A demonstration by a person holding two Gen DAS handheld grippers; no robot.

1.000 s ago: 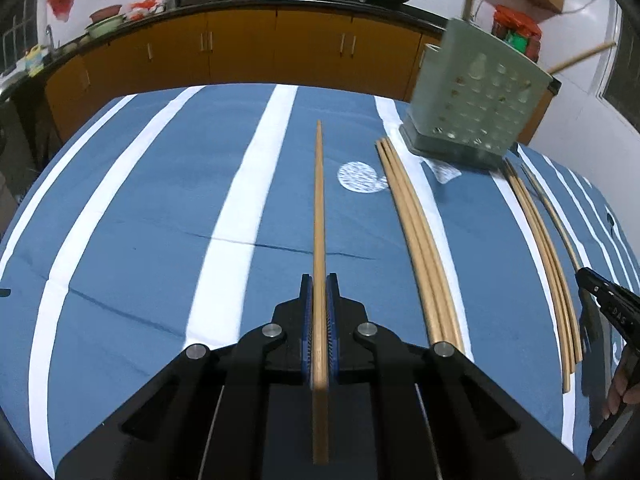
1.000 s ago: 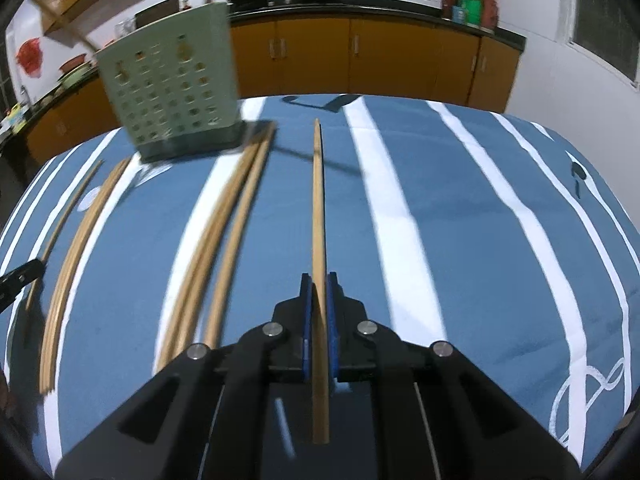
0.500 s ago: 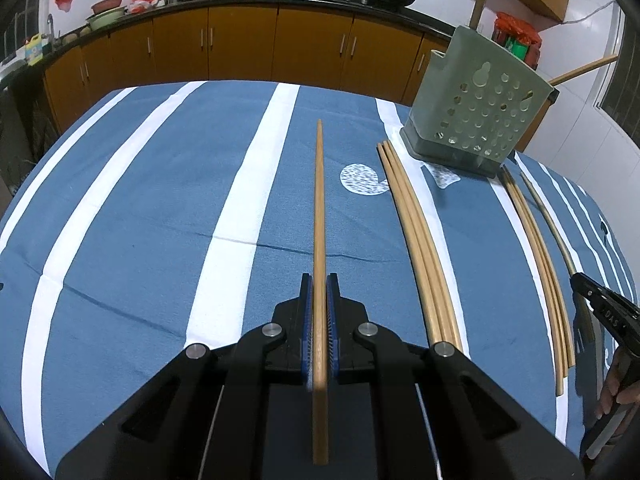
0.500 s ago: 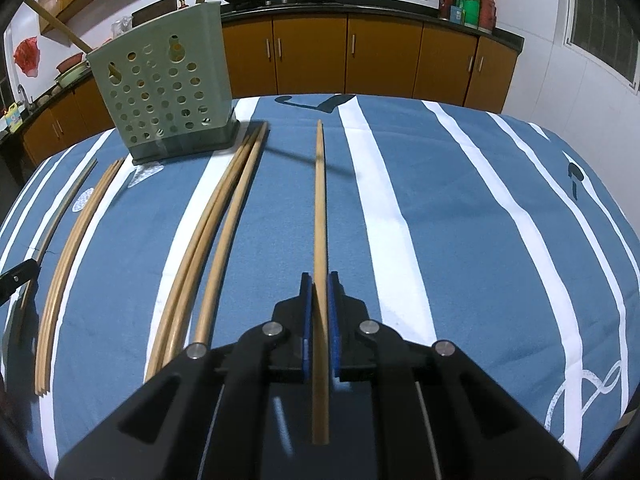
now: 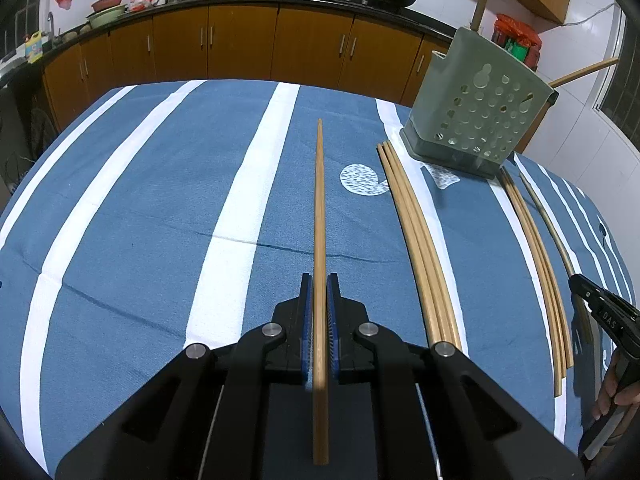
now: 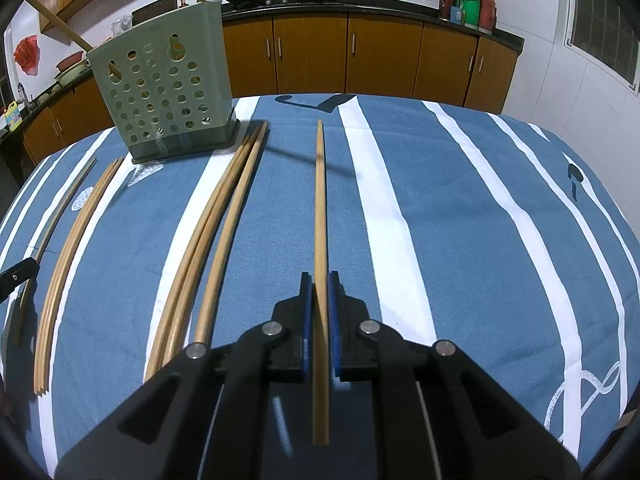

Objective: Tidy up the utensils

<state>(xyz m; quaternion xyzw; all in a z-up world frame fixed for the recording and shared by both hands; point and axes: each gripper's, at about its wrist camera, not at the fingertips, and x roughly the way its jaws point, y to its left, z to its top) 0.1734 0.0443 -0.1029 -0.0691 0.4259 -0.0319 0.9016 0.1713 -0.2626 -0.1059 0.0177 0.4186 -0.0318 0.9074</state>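
Since a second ago, views have steadied and the green holder (image 6: 164, 84) sits sharp, barely shifted. Left gripper (image 5: 319, 300) jaws pinch one bamboo chopstick (image 5: 319, 208), pointing straight ahead; right gripper (image 6: 319, 300) jaws pinch another chopstick (image 6: 319, 208) likewise. Between both jaws lie three loose chopsticks (image 5: 416, 240) on the striped counter (image 5: 140, 200), four more (image 5: 536, 248) beyond, holder at their far ends.
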